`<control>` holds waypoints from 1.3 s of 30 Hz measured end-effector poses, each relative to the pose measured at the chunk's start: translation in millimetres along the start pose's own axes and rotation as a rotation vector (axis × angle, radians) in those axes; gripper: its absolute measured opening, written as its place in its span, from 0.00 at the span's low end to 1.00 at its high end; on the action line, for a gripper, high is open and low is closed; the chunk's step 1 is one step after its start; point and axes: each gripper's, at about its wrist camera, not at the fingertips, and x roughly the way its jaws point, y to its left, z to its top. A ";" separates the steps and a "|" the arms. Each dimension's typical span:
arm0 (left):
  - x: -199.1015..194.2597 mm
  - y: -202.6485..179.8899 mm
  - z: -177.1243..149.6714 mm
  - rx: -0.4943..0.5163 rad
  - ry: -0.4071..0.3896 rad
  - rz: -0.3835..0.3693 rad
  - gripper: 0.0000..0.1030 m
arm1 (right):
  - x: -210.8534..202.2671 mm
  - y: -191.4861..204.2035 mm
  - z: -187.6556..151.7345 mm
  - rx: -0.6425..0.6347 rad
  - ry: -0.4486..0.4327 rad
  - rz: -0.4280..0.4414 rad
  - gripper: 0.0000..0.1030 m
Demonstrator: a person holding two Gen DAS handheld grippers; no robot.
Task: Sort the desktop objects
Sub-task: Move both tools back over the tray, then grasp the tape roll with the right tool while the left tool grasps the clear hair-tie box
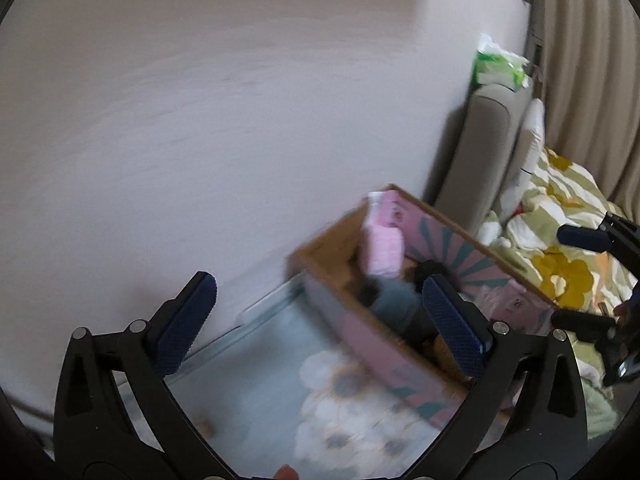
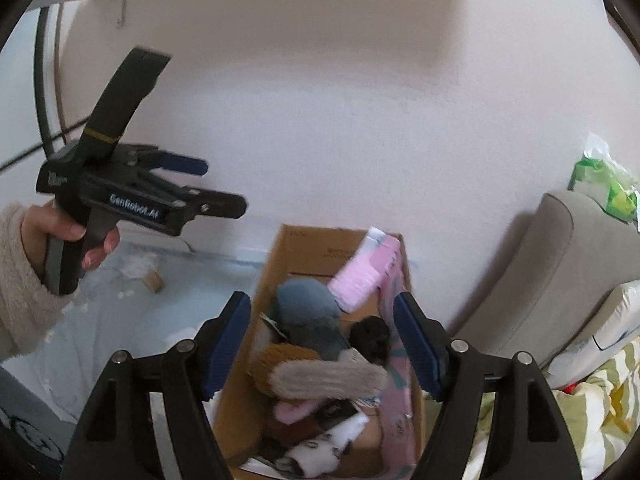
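1. Well to the left of the cardboard box (image 2: 280,264), the left gripper (image 2: 224,188) is held up in the air by a hand (image 2: 68,236) in a fluffy cream sleeve (image 2: 20,300). Its own camera shows its fingers (image 1: 188,320) spread as wide as they go, with nothing between them.
2. Just left of the box, on the pale blue cloth (image 2: 120,320), lies a small tan piece like a cork (image 2: 153,281). I'd guess it is light and firm, and easy to pinch across its short sides, though it is too blurred to be sure.
3. The box itself stands against the wall, piled with soft things: a grey-blue sock (image 2: 308,312), a brown brushy thing (image 2: 280,360), a beige ribbed sock (image 2: 324,380), a black bundle (image 2: 372,336) and black-and-white socks (image 2: 316,452) at the near end. All of it looks light, limp and unbreakable; a pinch on a thick fold near the middle should hold better than a loose edge.
4. At the box's far right corner, a pink pack (image 2: 360,276) leans on the wall. It looks soft and squashy; grip it across its narrow width.
5. The right gripper (image 2: 320,344) hangs directly over the box, fingers (image 2: 416,344) partly spread, one to each side, with nothing pinched between them.
6. Right of the box stand a grey cushion (image 2: 552,272) and flowered bedding (image 2: 600,408).
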 end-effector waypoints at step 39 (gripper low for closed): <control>29.0 192.9 -204.5 -0.004 0.184 0.206 0.99 | 220.7 224.6 9.9 -0.373 0.247 0.480 0.67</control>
